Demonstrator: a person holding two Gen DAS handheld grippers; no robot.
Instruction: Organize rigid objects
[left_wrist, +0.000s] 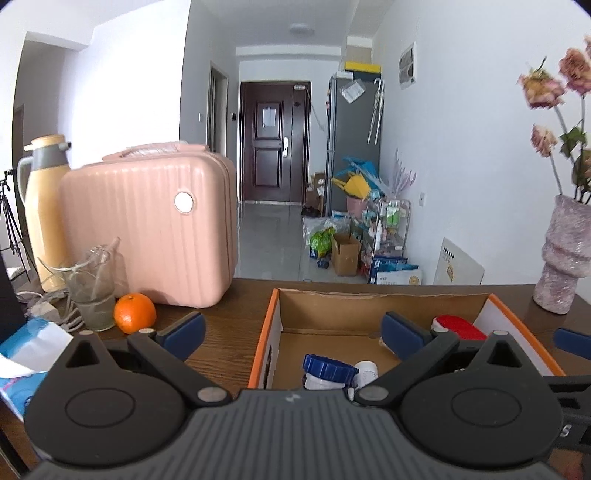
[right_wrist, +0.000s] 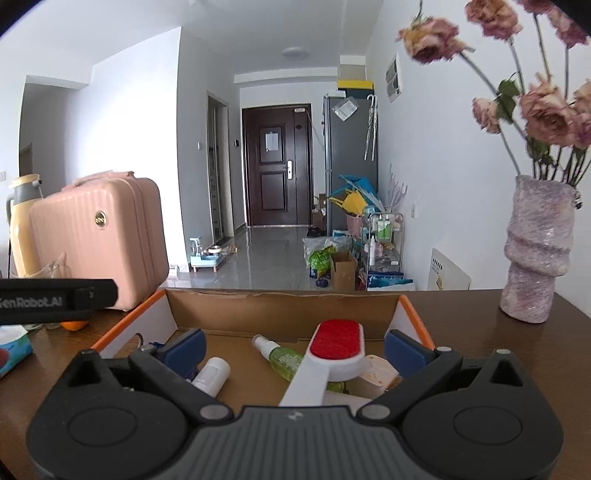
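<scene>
wide-open left claw (left_wrist: 293, 332) over an orange-edged cardboard box (left_wrist: 264, 343), orange (left_wrist: 134, 313) beside pink case (left_wrist: 155, 229)

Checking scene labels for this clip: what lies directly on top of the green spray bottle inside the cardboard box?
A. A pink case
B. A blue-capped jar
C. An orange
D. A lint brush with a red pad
D: in the right wrist view the lint brush crosses over the green spray bottle inside the cardboard box.
</scene>
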